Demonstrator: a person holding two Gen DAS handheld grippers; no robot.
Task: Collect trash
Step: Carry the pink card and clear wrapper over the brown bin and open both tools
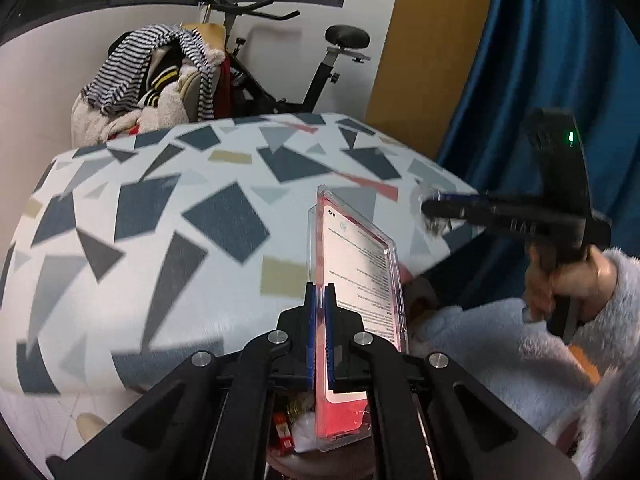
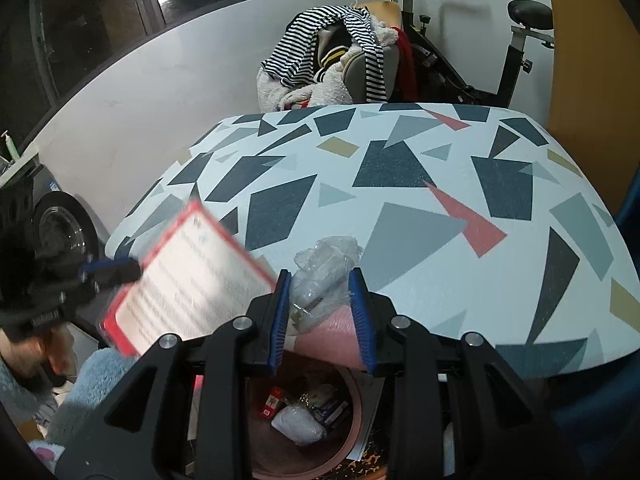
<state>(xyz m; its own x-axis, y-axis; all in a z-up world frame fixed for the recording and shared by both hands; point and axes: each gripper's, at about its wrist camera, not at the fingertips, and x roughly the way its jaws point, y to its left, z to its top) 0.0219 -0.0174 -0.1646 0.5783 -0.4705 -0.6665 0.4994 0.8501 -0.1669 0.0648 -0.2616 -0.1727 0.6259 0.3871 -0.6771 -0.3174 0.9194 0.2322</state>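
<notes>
My left gripper [image 1: 319, 296] is shut on a clear plastic package with a red and white card inside [image 1: 360, 276]; it holds the package upright above the near edge of the patterned table [image 1: 160, 208]. The same package [image 2: 188, 276] shows blurred at the left of the right wrist view. My right gripper [image 2: 322, 284] grips a crumpled clear plastic wrapper [image 2: 324, 268] over the table's near edge. A pink bin [image 2: 340, 344] stands below, holding a white wad [image 2: 298, 424] and small boxes. In the left wrist view the right gripper [image 1: 430, 208] is at the table's right edge.
An exercise bike [image 1: 280, 80] and a chair heaped with striped clothes [image 1: 156, 76] stand behind the table. A blue curtain [image 1: 540, 60] hangs at the right. A washing machine [image 2: 52, 224] is at the left. Fluffy blue sleeves [image 1: 520, 360] show near both grippers.
</notes>
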